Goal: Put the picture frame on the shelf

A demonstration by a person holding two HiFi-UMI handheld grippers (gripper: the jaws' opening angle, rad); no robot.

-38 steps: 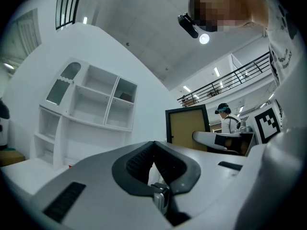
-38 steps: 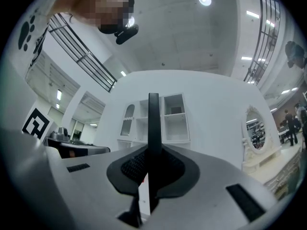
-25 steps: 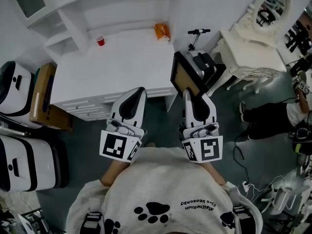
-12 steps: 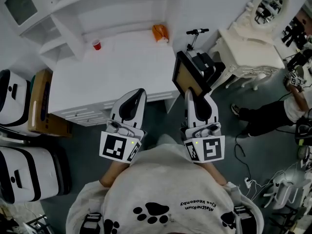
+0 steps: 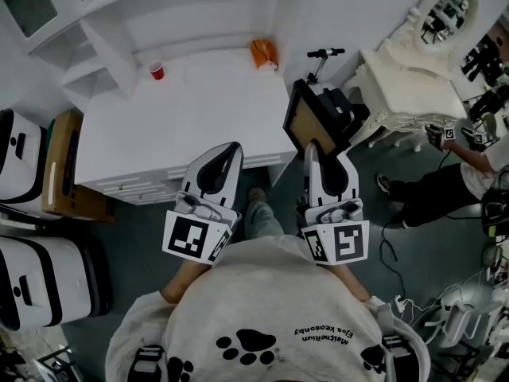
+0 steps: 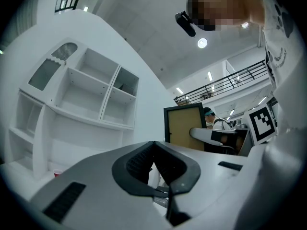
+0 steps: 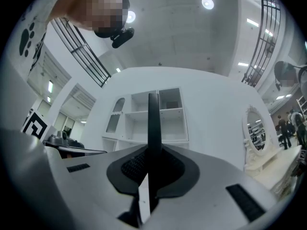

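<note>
The picture frame [image 5: 306, 126] is black-edged with a tan backing. My right gripper [image 5: 312, 148] is shut on its lower edge and holds it upright, just off the right end of the white desk [image 5: 159, 134]. The right gripper view shows the frame [image 7: 153, 119] edge-on between the jaws, with the white shelf unit [image 7: 172, 111] behind it. My left gripper [image 5: 229, 148] is shut with nothing in it, over the desk's front edge. From the left gripper view the frame [image 6: 184, 126] stands to the right and the shelf unit [image 6: 91, 90] to the left. The shelf unit [image 5: 183, 10] rises behind the desk.
A red cup [image 5: 157, 71] and an orange object [image 5: 263, 52] sit at the back of the desk. A scooter [image 5: 326, 54] and a white vanity with a mirror [image 5: 406, 82] stand to the right. A seated person [image 5: 445, 185] is at far right. Suitcases [image 5: 36, 269] and a cardboard box [image 5: 60, 165] are on the left.
Both grippers and the frame have edged slightly towards the desk and shelf. A shoe has come into view on the floor between the grippers. The person at right has shifted.
</note>
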